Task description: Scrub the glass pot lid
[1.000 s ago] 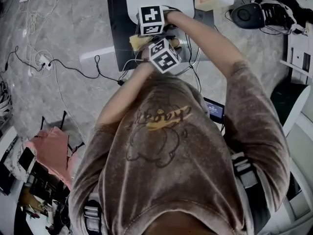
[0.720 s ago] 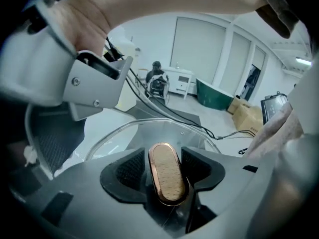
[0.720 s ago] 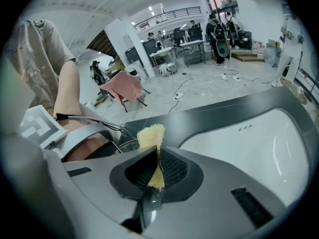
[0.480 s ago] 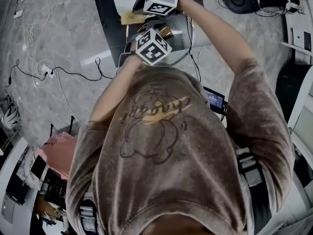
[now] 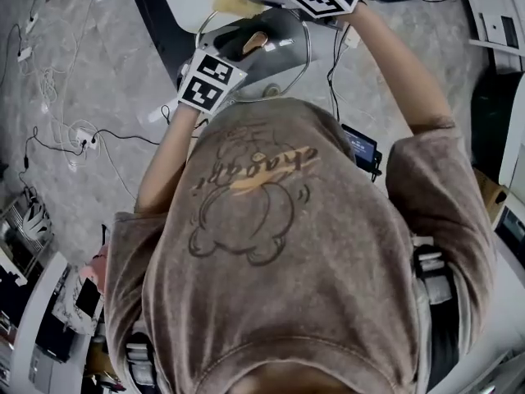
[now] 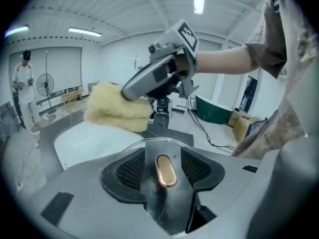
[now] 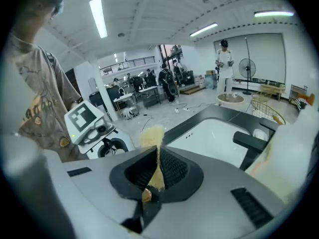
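Both your grippers are sitting higher in the head view than a second ago. The right one has swung furthest, up to the top edge, taking its pad along, and the lid's face is now showing plainly between them.

Your left gripper [image 6: 163, 156] is holding the round glass pot lid [image 5: 275, 60] up in front of your chest. Its jaws have just been opening wider, yet they are standing far apart only because the lid's broad grey handle with its copper oval inlay [image 6: 166, 171] is filling the gap. The ribbed pads are pressing on both sides of that handle. The lid is hanging clear of the white sink basin [image 6: 84, 141] and the dark counter [image 5: 152, 11] beyond it.

Your right gripper [image 7: 158, 151] is pinching a shaggy yellow scrubbing pad [image 6: 117, 108], with its jaws almost together on a thin fold of it. From the left gripper view the pad is hovering just past the lid's far rim, apart from the glass.
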